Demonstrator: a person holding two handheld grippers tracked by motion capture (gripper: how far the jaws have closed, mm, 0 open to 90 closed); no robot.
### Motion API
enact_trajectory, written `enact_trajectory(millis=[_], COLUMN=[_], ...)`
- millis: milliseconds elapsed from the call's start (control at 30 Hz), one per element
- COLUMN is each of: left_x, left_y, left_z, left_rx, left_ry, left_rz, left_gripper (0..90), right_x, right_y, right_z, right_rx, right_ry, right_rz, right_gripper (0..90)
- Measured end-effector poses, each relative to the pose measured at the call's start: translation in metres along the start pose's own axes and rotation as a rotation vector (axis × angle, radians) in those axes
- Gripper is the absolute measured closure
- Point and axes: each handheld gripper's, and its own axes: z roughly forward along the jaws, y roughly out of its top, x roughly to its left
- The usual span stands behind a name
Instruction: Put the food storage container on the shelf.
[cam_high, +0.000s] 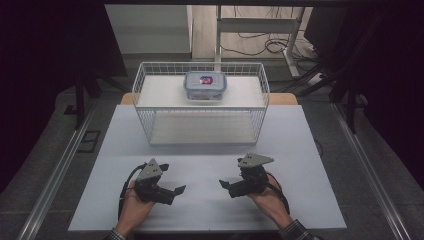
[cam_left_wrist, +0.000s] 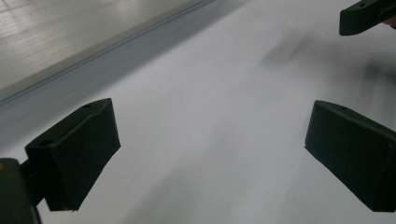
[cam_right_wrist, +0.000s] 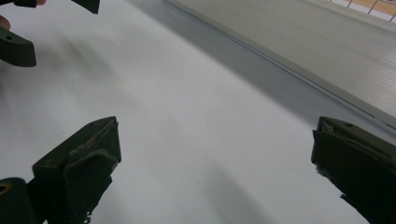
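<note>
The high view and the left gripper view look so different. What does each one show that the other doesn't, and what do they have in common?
High view alone: a white wire basket at the far side of the table, a lidded plastic container in it, and the person's hands holding the left gripper and the right gripper.

Left gripper view alone: a close look between its own two black jaws, set wide apart with nothing between them.

Both: the white table and the other gripper's black jaw tip.

white table (cam_high: 210, 150), wire basket (cam_high: 200, 100), perhaps lidded container (cam_high: 205, 85)
</note>
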Motion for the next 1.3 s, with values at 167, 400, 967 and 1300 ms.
enact_trajectory(millis=[167,400,967,1300], left_x=[0.000,-0.001,0.001,0.002], left_y=[-0.005,-0.013,-0.032,-0.040], left_z=[-0.006,-0.016,-0.042,-0.057], left_rx=[0.006,0.019,0.041,0.038], left_ry=[0.009,0.025,0.080,0.103], left_rz=[-0.008,-0.014,-0.032,-0.043], left_gripper=[2.4,2.5,2.8,2.9], right_x=[0.002,0.002,-0.006,-0.009], right_y=[-0.004,-0.012,-0.030,-0.039], right_z=[-0.004,-0.012,-0.033,-0.048], right_rx=[0.007,0.019,0.038,0.028], right_ry=[-0.003,-0.009,-0.046,-0.083], right_rz=[-0.003,0.005,0.028,0.032], right_gripper=[1.0,0.9,0.0,0.0])
